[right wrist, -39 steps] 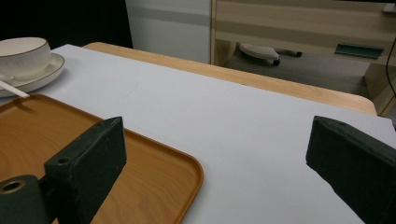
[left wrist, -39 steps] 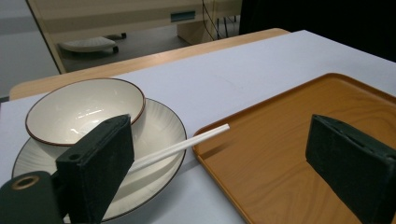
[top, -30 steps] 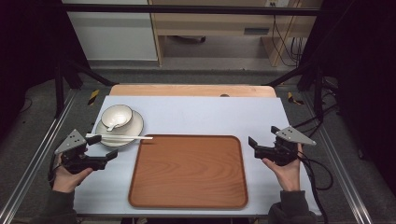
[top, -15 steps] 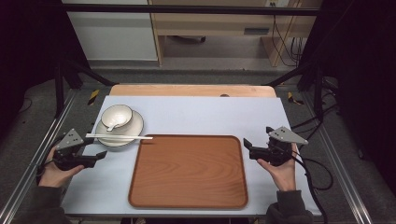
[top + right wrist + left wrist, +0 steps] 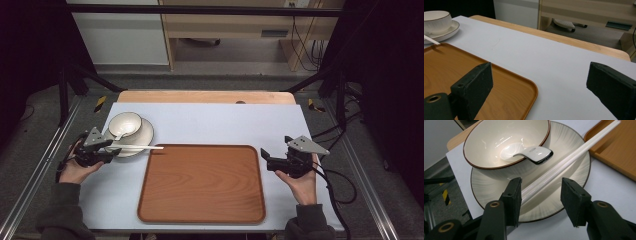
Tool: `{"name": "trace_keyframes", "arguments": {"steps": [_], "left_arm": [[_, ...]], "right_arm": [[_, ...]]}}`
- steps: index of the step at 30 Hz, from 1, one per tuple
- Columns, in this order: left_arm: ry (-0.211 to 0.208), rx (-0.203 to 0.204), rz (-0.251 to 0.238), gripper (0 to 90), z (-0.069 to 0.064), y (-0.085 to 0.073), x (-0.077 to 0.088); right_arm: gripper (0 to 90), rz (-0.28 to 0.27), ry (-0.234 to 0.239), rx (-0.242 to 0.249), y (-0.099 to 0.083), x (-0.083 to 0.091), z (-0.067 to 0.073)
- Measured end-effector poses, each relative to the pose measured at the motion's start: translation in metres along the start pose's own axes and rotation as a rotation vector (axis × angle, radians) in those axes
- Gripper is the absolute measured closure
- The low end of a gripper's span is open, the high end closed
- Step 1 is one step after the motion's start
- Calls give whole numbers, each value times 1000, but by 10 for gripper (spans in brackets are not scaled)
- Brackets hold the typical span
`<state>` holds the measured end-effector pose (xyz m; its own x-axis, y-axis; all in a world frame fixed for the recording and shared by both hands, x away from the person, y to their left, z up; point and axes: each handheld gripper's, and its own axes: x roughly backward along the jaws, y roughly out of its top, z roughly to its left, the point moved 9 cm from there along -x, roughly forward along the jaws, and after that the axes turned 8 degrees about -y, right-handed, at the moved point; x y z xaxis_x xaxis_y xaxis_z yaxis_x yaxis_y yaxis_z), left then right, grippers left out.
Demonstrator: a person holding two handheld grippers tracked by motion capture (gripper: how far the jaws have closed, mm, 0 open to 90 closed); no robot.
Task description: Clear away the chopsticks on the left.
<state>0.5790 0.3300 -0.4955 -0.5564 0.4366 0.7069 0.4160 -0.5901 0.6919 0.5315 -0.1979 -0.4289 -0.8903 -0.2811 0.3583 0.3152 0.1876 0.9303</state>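
Both arms wear dark grey-green sleeves (image 5: 62,210) with ribbed cuffs, coming in at about seven and five o'clock. The left claw (image 5: 111,152) is black, topped by a grey three-cornered plate (image 5: 94,137) dotted with small dark screws. The right claw (image 5: 265,159) is built alike, with a black cable (image 5: 334,200) curling away toward five o'clock. Up close, the fingers (image 5: 513,195) are blocky matte black, each with a small screw hole, hinged on brass-coloured ringed pivots (image 5: 494,204).
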Motion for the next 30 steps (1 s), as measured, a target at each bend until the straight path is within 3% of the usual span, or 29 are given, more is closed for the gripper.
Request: {"name": "trace_keyframes", "arguments": {"steps": [5, 13, 24, 30], "left_arm": [[6, 8, 4, 576, 5, -4, -7], [14, -24, 32, 602, 9, -6, -10], [16, 16, 25, 669, 4, -7, -11], [17, 8, 46, 685, -3, -9, -10]], "right_arm": [[72, -2, 1, -1, 0, 1, 0], [73, 9, 3, 4, -1, -1, 1], [74, 8, 1, 5, -2, -2, 1], [74, 10, 0, 6, -2, -1, 0]]}}
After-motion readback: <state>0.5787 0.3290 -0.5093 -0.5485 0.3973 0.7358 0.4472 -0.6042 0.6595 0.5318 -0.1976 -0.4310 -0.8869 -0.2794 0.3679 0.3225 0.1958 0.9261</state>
